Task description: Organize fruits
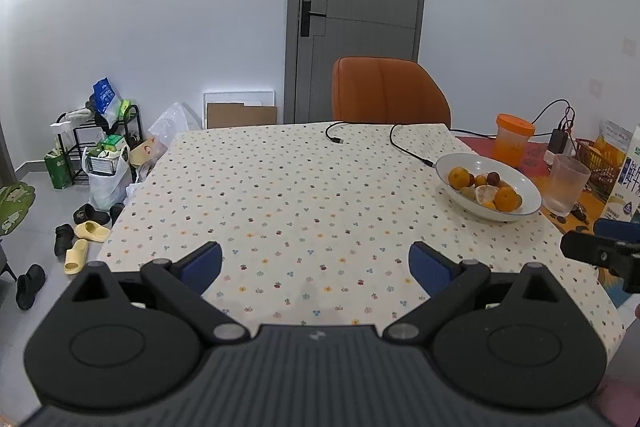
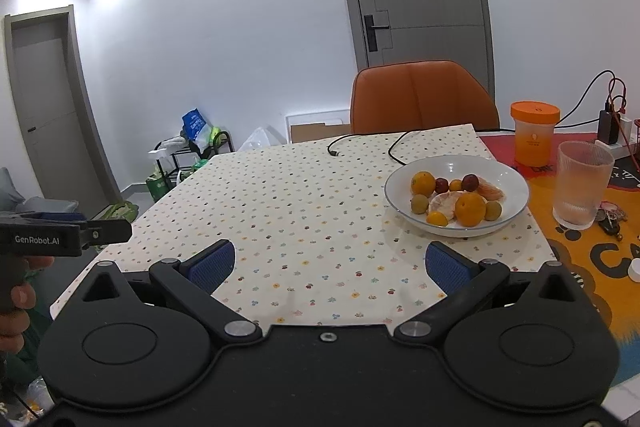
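A white bowl (image 1: pixel 520 183) (image 2: pixel 516 183) on the flowered tablecloth holds several fruits: oranges (image 2: pixel 470 209), small dark red plums (image 2: pixel 469 182), green-yellow fruits (image 2: pixel 419 204) and peeled citrus pieces (image 2: pixel 442 203). My left gripper (image 1: pixel 316 267) is open and empty above the cloth, left of the bowl. My right gripper (image 2: pixel 330 267) is open and empty, in front of and left of the bowl. The right gripper's tip shows in the left wrist view (image 1: pixel 600 253); the left gripper's body shows in the right wrist view (image 2: pixel 60 235).
An orange-lidded jar (image 2: pixel 534 135), a ribbed glass (image 2: pixel 582 183), keys (image 2: pixel 610 221) and a milk carton (image 1: pixel 628 179) stand right of the bowl. Black cables (image 2: pixel 360 143) lie at the table's far edge. An orange chair (image 1: pixel 388 91) stands behind it.
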Demonstrator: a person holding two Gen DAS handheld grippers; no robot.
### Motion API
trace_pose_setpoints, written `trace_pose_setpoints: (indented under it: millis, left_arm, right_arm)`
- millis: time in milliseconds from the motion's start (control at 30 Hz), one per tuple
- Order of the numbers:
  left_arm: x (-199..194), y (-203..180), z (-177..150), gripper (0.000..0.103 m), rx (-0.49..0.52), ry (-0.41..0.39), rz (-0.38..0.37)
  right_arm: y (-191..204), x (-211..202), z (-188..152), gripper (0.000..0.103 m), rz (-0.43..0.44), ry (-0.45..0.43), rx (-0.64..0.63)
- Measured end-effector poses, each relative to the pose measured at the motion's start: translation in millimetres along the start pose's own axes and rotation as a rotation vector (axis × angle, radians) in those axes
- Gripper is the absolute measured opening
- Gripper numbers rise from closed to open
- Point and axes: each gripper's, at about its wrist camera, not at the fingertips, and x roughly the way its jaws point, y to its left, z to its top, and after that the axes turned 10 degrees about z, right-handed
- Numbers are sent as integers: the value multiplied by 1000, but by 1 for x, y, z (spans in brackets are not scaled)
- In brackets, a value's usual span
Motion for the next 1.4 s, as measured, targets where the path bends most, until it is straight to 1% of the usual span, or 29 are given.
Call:
trace_pose_setpoints:
  millis: [300,533,1400]
  left_arm:
    - [-6,-2,-4,99,10,-7,-3]
    - [-9,-1,-3,99,0,-14,0]
    - [-9,6,-4,99,-14,-15,11]
  right_arm:
    - [3,-1,0,103,-4,-7,-4]
    - [3,-5,1,103,-7,-24,-5]
    - [6,-5,2,103,-12,-22,-12]
